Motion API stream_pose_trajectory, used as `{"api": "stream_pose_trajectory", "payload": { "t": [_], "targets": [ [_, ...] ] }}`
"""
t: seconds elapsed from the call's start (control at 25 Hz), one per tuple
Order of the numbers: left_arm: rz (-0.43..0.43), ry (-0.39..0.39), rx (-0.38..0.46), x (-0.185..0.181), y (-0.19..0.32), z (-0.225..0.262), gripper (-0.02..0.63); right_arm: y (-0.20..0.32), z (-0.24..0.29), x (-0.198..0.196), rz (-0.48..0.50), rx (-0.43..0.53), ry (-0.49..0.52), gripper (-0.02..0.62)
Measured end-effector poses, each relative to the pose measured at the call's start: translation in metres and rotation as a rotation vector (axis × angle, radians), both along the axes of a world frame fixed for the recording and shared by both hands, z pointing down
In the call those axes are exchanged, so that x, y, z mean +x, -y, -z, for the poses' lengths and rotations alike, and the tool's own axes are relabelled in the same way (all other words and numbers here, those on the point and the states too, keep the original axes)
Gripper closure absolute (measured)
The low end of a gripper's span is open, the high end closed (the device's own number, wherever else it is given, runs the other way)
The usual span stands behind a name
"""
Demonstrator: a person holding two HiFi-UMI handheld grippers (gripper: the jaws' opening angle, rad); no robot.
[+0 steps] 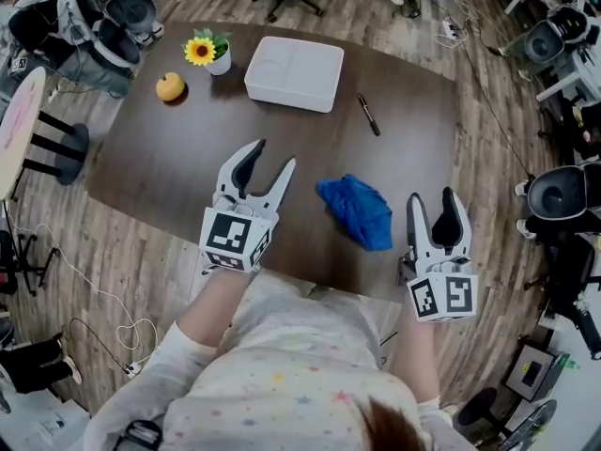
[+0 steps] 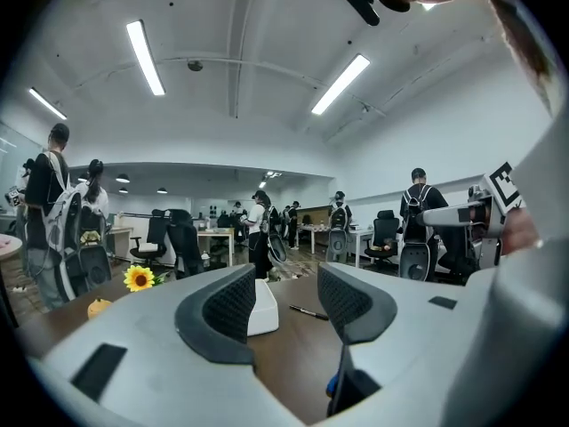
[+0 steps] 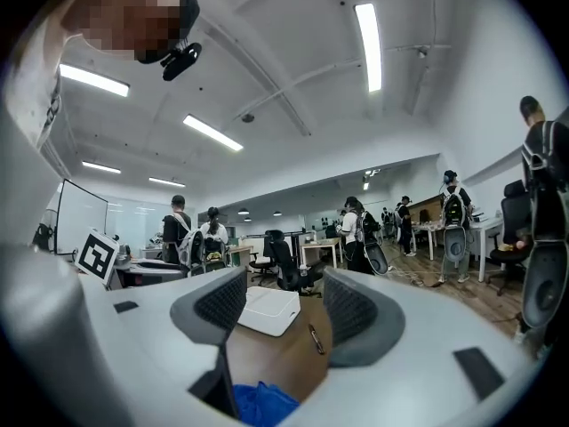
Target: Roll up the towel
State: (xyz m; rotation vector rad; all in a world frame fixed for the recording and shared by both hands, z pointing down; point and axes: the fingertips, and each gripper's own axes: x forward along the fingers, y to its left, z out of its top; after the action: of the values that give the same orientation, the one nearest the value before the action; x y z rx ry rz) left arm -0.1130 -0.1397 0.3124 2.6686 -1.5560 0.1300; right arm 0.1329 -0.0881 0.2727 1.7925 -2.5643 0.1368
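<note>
A crumpled blue towel lies on the dark wooden table, near its front edge and right of centre. My left gripper hovers open to the left of the towel, with nothing between its fingers. To the towel's right, my right gripper is held up, also open and empty. In the right gripper view a bit of the towel shows low between the jaws. A small patch of the towel peeks out at the bottom of the left gripper view.
A white lidded box sits at the table's far middle, with a black pen to its right. A potted sunflower and an orange stand far left. Office chairs and people surround the table.
</note>
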Motion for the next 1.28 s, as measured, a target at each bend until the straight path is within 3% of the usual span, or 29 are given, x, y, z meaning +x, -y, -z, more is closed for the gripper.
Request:
{"api": "stream_pose_trajectory", "payload": {
  "t": [0.28, 0.52, 0.96, 1.28],
  "targets": [
    [-0.027, -0.012, -0.042, 0.014, 0.022, -0.017, 0.410, 0.024, -0.021, 0.006, -0.002, -0.062, -0.010, 0.342],
    [-0.002, -0.020, -0.063, 0.030, 0.024, -0.019, 0.410, 0.041, -0.021, 0.026, 0.032, -0.082, -0.019, 0.350],
    [0.012, -0.037, -0.089, 0.060, 0.002, -0.042, 0.411, 0.022, -0.081, 0.029, 0.136, -0.224, -0.051, 0.382],
    [-0.002, -0.034, -0.141, 0.070, 0.000, -0.068, 0.411, 0.010, -0.155, 0.006, 0.259, -0.401, -0.079, 0.435]
  ]
}}
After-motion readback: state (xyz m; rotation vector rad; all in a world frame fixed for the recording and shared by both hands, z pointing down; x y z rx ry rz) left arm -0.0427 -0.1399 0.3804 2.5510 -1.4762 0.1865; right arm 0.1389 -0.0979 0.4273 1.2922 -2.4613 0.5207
